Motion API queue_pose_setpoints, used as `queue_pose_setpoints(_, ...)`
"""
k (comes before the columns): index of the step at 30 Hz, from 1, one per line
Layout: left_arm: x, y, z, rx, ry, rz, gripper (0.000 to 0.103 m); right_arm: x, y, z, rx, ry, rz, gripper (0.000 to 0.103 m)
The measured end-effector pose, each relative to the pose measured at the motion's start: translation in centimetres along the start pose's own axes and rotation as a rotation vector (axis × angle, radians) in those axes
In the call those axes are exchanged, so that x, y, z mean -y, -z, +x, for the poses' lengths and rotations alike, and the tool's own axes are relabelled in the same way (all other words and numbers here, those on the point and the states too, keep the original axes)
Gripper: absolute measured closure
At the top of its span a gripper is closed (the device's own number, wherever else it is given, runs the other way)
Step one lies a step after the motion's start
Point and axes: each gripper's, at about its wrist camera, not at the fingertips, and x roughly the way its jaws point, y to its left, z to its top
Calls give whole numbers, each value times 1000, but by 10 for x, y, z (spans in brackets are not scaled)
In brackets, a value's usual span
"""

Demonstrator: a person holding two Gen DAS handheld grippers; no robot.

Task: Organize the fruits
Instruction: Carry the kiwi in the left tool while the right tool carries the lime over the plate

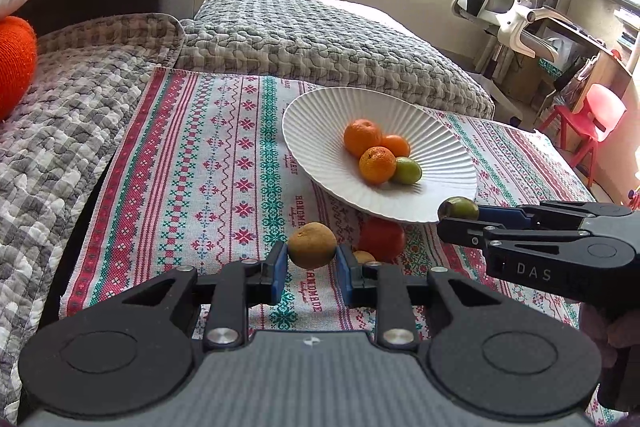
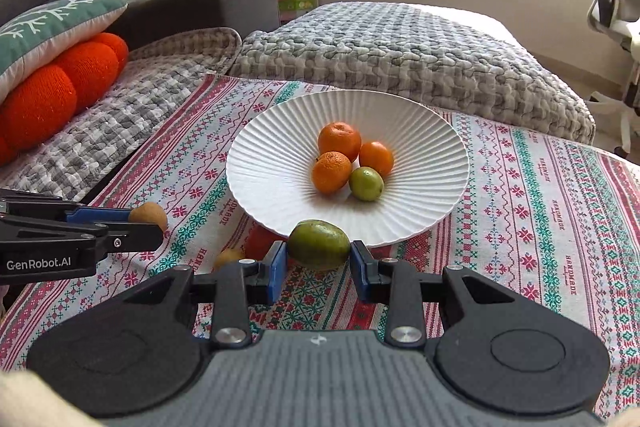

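Both tools are level above the patterned cloth [image 2: 540, 211], just short of the near rim of the white ribbed bowl [image 2: 280, 147] — the left gripper [image 1: 312, 261] is clenched on a brown round fruit [image 1: 312, 245], the right gripper [image 2: 319, 263] on a green fruit [image 2: 319, 244]. In the bowl, three oranges [image 2: 339, 140] and a small green fruit [image 2: 366, 184] huddle together, touching. A red fruit [image 1: 382, 239] and a small yellow one [image 1: 364, 256] lie on the cloth by the bowl's near edge.
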Motion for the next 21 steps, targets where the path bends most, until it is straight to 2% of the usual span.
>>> queue_pose_setpoints(12,19,-32,13,44,58,32,89,28,-18,12,48,38,26,72)
queue_pose_setpoints(21,22,-46,48,36,74,67,89,49,-25,25,42,45,50,72)
